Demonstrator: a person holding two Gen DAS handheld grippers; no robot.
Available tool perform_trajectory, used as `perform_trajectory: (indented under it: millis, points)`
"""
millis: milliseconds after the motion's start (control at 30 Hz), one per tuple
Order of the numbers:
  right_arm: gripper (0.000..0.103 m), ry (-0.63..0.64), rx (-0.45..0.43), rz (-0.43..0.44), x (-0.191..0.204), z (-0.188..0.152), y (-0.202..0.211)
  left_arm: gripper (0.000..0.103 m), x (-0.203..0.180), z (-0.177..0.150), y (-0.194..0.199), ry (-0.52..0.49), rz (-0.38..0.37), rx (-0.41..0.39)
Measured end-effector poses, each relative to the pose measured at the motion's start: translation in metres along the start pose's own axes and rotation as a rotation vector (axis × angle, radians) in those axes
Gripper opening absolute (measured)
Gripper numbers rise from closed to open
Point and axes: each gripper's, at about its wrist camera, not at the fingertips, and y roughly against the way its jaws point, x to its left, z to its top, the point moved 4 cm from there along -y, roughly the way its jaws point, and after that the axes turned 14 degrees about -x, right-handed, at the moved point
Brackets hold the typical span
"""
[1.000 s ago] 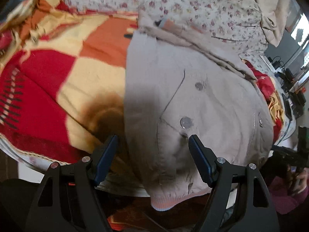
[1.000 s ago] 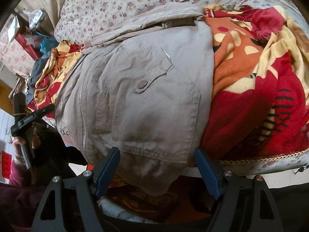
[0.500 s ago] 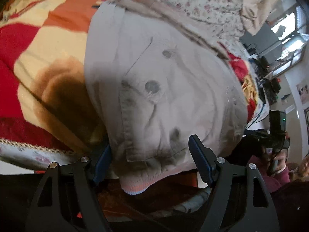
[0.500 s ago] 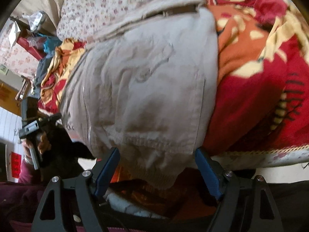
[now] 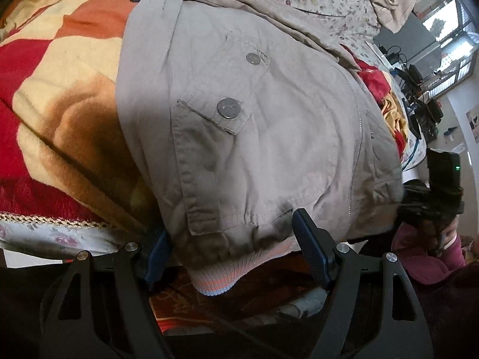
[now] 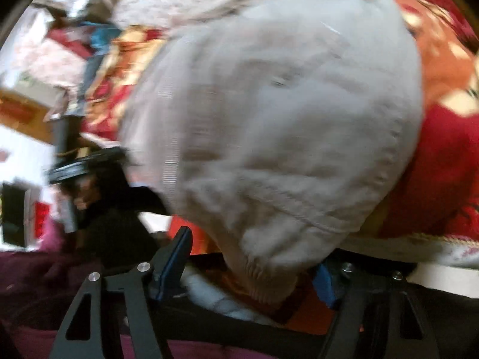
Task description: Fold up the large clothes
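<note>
Beige jacket (image 5: 269,137) on red blanket (image 5: 45,95), hem hanging over edge; left gripper (image 5: 230,245) and right gripper (image 6: 251,257) both spread wide around hem, not clamped

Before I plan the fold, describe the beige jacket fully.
The beige jacket looks like wrinkled cotton, with a zipper, snap-buttoned flap pockets and a ribbed hem striped orange and blue. It lies front up on a red, orange and cream blanket, hem hanging over the bed's edge between each open claw's fingers.
</note>
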Motion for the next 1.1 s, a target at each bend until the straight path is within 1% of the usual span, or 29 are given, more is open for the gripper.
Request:
perform_trajectory:
  millis: [67,200,233,300,367,433,467,500,533,567,600,633,667,733,800,900,1000,1100]
  points:
    - [0.071,0.006,-0.019,0.032,0.009,0.002,0.006,0.076,-0.001,0.0,0.001,-0.004,0.001,0.003]
    - [0.071,0.007,-0.008,0.039,0.015,-0.004,0.01,0.076,-0.002,0.0,0.005,0.015,-0.011,0.003]
    - [0.071,0.001,-0.01,0.067,0.018,-0.004,0.013,0.076,0.0,0.0,0.007,0.026,-0.017,0.005]
    - [0.071,-0.007,-0.034,0.123,0.024,0.0,0.015,0.076,0.003,-0.001,0.008,0.043,-0.017,0.015]
    - [0.071,-0.01,-0.077,0.124,0.024,0.008,0.012,0.076,0.001,-0.001,0.004,0.043,-0.005,0.024]
    - [0.071,-0.021,-0.083,0.105,0.023,0.015,0.001,0.066,0.001,-0.002,0.002,0.026,0.018,0.032]
    - [0.068,-0.02,-0.078,0.09,0.023,0.016,-0.004,0.06,0.002,-0.003,0.003,0.015,0.029,0.032]
    - [0.056,-0.013,-0.075,0.08,0.024,0.017,-0.007,0.052,0.001,-0.003,0.003,0.006,0.036,0.028]
    - [0.049,0.007,-0.07,0.058,0.025,0.017,-0.011,0.047,0.001,-0.003,0.003,0.0,0.046,0.024]
    - [0.035,0.021,-0.07,0.036,0.024,0.018,-0.012,0.037,0.0,-0.003,0.003,-0.004,0.054,0.021]
    - [0.031,0.023,-0.068,0.007,0.019,0.018,-0.012,0.032,0.0,-0.003,0.004,-0.007,0.06,0.012]
    - [0.031,-0.002,-0.06,-0.003,0.014,0.017,-0.014,0.03,-0.001,-0.002,0.004,-0.008,0.061,0.006]
    - [0.027,-0.029,-0.053,0.003,0.009,0.015,-0.016,0.027,-0.003,-0.002,0.004,-0.015,0.069,0.0]
    - [0.026,-0.032,-0.035,-0.003,0.005,0.009,-0.014,0.022,-0.007,-0.002,0.004,-0.042,0.096,-0.008]
    - [0.026,-0.025,-0.037,0.003,0.006,0.007,-0.01,0.016,-0.013,0.001,0.01,-0.053,0.105,-0.027]
    - [0.026,-0.004,-0.081,0.023,0.009,0.01,-0.003,0.013,-0.022,0.01,0.026,-0.057,0.101,-0.068]
    - [0.025,0.011,-0.102,0.032,0.014,0.014,0.003,0.012,-0.029,0.019,0.042,-0.056,0.091,-0.104]
    - [0.023,-0.004,-0.159,0.09,0.026,0.026,0.016,0.011,-0.038,0.029,0.056,-0.073,0.088,-0.137]
